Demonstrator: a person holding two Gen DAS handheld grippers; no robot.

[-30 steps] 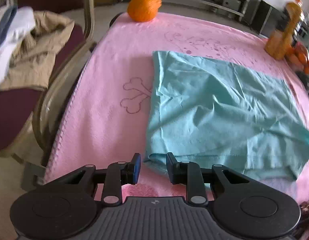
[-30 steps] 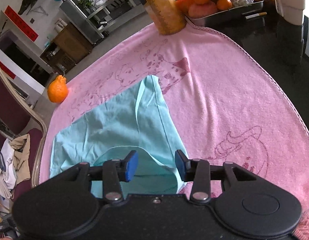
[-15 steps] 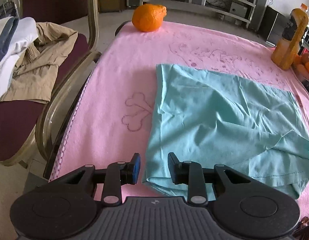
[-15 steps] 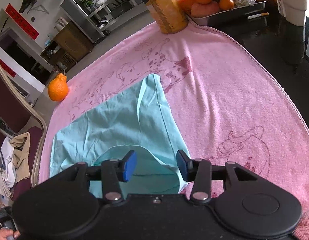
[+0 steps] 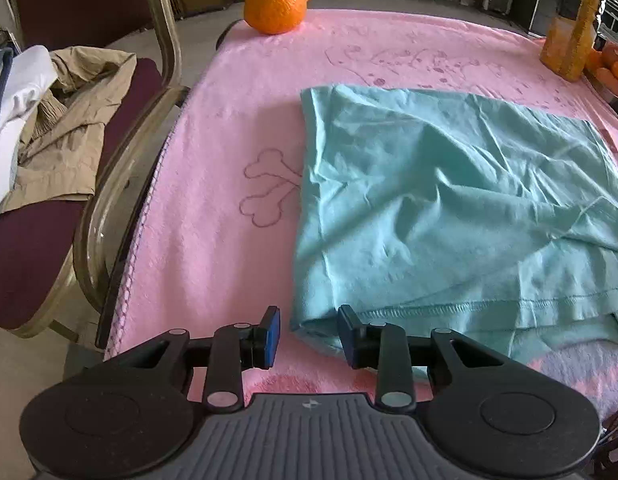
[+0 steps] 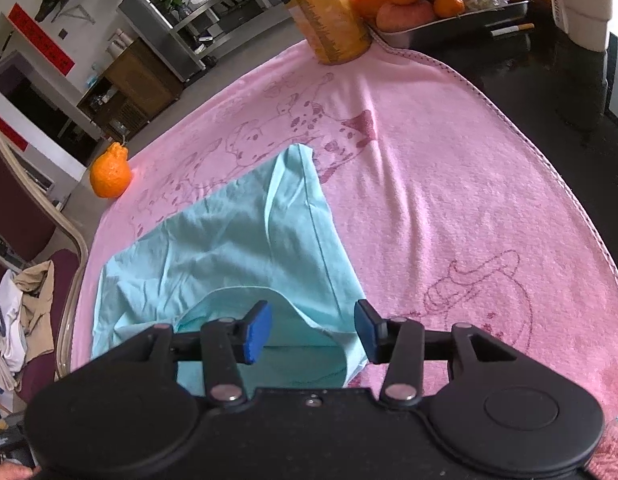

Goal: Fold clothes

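A light teal garment (image 5: 449,208) lies partly folded on a pink blanket (image 5: 229,152) over the table. Its near left corner sits between the blue pads of my left gripper (image 5: 308,334), which is open and not clamped on the cloth. From the right wrist view the same teal garment (image 6: 229,248) runs away to the left, a folded flap curling near the camera. My right gripper (image 6: 313,330) is open over that near hem, its jaws wide apart with cloth lying between them.
An orange fruit (image 5: 277,4) sits at the blanket's far left corner. A yellow bottle (image 6: 329,12) and a metal tray (image 6: 449,30) of fruit stand at the far right. Left of the table, a chair (image 5: 121,184) holds a beige and white clothes pile (image 5: 49,120).
The left gripper has moved lower and closer, so the garment's near left corner now lies between its pads. The right gripper has barely shifted. Both stayed open.
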